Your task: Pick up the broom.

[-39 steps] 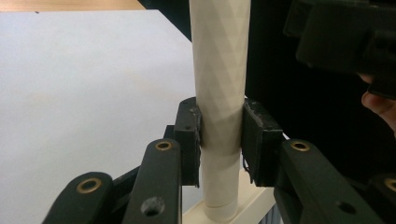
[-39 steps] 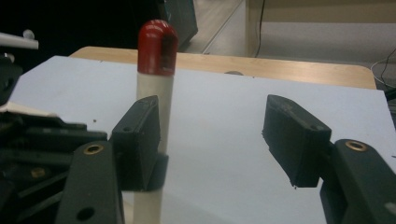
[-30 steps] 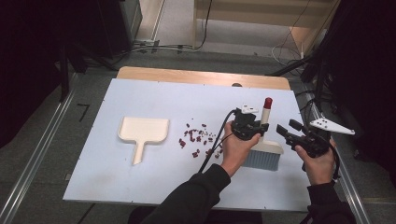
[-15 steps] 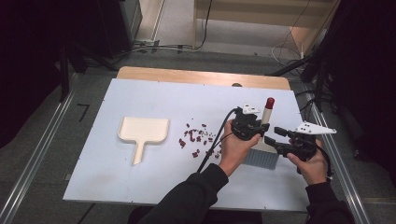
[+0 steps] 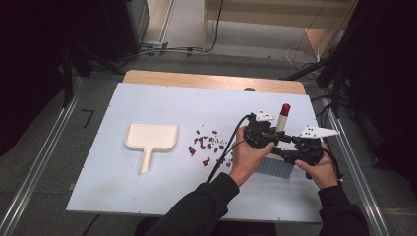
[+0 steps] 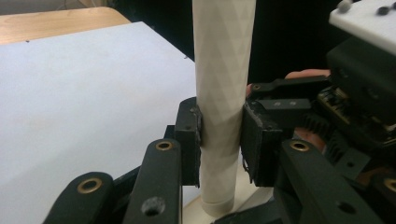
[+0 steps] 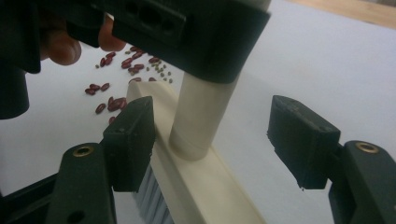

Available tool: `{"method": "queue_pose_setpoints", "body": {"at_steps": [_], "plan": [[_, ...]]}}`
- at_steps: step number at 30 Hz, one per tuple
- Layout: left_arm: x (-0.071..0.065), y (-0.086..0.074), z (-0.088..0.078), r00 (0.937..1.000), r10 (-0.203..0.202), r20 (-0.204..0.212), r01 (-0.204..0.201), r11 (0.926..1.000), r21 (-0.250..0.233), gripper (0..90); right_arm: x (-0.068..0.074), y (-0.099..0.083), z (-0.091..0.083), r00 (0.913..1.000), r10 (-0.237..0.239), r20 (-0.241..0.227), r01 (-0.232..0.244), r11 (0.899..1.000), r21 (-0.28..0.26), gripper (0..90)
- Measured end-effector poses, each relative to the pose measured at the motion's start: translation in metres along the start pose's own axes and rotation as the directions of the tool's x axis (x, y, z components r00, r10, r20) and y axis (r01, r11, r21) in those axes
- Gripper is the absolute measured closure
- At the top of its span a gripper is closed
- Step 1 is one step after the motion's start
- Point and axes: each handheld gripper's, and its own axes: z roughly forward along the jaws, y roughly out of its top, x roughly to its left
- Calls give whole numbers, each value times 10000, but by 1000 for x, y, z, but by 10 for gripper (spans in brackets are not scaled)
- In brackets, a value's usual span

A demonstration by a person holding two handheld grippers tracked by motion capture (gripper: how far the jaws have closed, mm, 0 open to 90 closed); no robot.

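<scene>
The brush (image 5: 278,147) stands on the right part of the counter (image 5: 147,187), its cream handle pointing nearly straight up, red tip (image 5: 284,107) on top, and its long bristle head (image 5: 275,167) lying flat along the counter. The left gripper (image 5: 260,132) is clamped on the handle (image 6: 219,93), a pad pressing each side. The right gripper (image 5: 287,150) sits just beside it, low by the handle's base (image 7: 196,126); its jaws have just been opening and stand apart around the handle without touching it. Red beans (image 5: 206,145) lie scattered on the counter just left of the brush. The dustpan (image 5: 150,137) lies farther left, nothing in it, handle toward the person.
</scene>
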Motion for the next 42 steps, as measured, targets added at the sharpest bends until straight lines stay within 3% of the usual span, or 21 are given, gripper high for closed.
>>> {"method": "queue_pose_setpoints", "body": {"at_steps": [7, 17, 22, 30, 42], "plan": [[-1, 0, -1, 9999, 54, 143, -54, 10000, 10, 717, -3, -1, 7, 9986, 182, -500, -173, 9997, 182, 292], [-5, 1, -3, 9969, 369, 688, -369, 9993, -19, 717, -3, -3, 11, 9953, 16, -964, 5, 9998, 220, 290], [-5, 2, -4, 9960, 474, 756, -472, 9989, -35, 717, -2, -3, 13, 9941, -18, -1089, 59, 9993, 373, 301], [-4, 3, -5, 9950, 554, 827, -545, 9984, -137, 717, -2, -5, 14, 9898, 246, -1400, -136, 9967, 796, 396], [-5, 2, -4, 9909, 701, 1145, -692, 9975, -116, 716, -3, -6, 16, 9679, 775, -2390, -432, 9884, 1454, 619]]}}
